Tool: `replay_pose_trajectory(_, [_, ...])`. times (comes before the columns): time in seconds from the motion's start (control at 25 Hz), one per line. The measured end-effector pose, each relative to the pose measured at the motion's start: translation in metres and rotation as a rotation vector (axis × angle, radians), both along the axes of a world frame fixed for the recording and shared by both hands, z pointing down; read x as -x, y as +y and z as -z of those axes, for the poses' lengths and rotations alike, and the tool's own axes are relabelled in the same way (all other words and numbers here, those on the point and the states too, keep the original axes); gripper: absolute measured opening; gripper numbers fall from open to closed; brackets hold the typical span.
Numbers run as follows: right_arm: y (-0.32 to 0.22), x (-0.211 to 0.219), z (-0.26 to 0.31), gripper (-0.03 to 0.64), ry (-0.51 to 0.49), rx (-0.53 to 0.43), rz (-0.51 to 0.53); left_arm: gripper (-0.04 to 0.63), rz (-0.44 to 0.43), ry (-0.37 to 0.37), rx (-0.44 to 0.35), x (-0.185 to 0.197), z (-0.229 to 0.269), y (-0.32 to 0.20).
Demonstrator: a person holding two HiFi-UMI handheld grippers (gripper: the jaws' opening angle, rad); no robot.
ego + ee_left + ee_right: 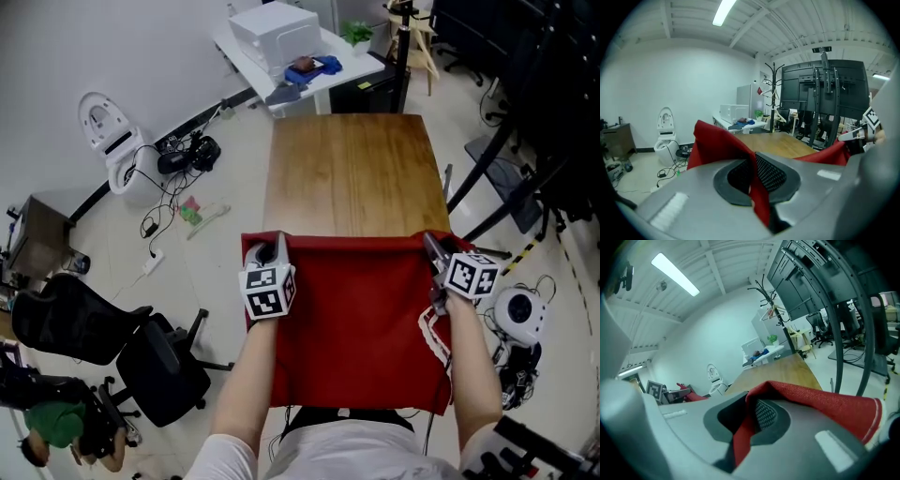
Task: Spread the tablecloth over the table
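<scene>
A red tablecloth (pixel 361 319) hangs stretched between my two grippers, its far edge over the near end of the wooden table (pixel 352 173). My left gripper (pixel 267 255) is shut on the cloth's left corner (pixel 754 187). My right gripper (pixel 436 251) is shut on the right corner (pixel 740 437). In the left gripper view the red cloth (pixel 715 143) bunches up ahead of the jaws, with the table (pixel 780 143) beyond. In the right gripper view the cloth (pixel 825 404) drapes over the right jaw and the table (pixel 783 371) runs away ahead. The cloth's white-trimmed edge (pixel 433 337) hangs by my right forearm.
A white side table (pixel 300 56) with a white box stands past the table's far end. A white toilet (pixel 112 141) and cables (pixel 173 169) lie at the left. Black office chairs (pixel 103 347) stand at the lower left, a black stand (pixel 525 131) and a round white device (pixel 518 314) at the right.
</scene>
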State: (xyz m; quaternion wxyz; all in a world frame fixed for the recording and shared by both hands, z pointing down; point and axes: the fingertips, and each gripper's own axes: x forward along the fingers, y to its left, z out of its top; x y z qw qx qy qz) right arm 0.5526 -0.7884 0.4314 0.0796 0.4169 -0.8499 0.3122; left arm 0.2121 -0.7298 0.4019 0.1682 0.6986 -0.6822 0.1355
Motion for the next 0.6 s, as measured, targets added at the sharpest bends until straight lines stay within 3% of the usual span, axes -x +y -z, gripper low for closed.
replay_pose_trajectory(0.48, [-0.078, 0.028, -0.069, 0.017, 0.142, 0.105, 0.093, 0.018, 0.023, 0.03, 0.101, 0.02, -0.082, -0.073])
replay_pose_trajectory(0.6, [-0.085, 0.029, -0.076, 0.06, 0.176, 0.098, 0.115, 0.037, 0.03, 0.055, 0.111, 0.021, -0.092, -0.078])
